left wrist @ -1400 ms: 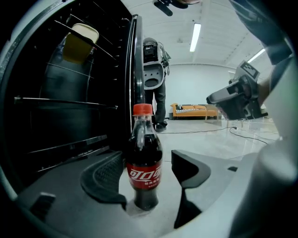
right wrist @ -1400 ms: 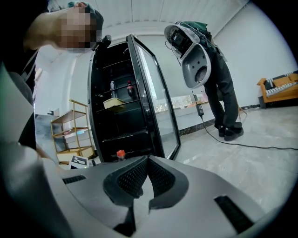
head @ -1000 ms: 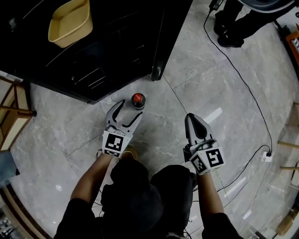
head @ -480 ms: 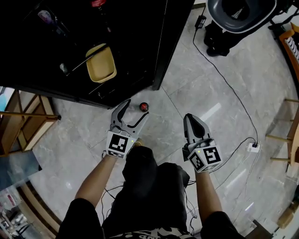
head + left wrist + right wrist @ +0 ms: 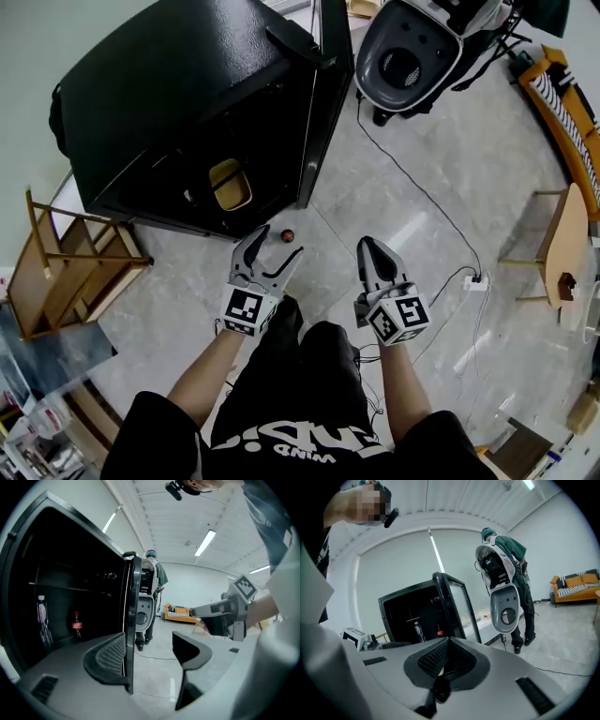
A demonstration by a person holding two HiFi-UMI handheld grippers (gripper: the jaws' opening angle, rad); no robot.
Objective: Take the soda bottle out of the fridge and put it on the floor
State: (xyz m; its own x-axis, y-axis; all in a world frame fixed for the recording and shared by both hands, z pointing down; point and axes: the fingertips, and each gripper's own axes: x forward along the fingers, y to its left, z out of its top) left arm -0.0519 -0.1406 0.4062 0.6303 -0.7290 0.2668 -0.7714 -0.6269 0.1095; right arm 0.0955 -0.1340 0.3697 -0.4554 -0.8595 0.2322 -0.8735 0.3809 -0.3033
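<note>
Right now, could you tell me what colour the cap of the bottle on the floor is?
Red. The bottle cap shows best in the head view, seen from above.

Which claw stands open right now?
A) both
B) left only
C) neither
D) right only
B: the left claw has its jaws apart with nothing between them, while the right claw has its jaws pressed together.
</note>
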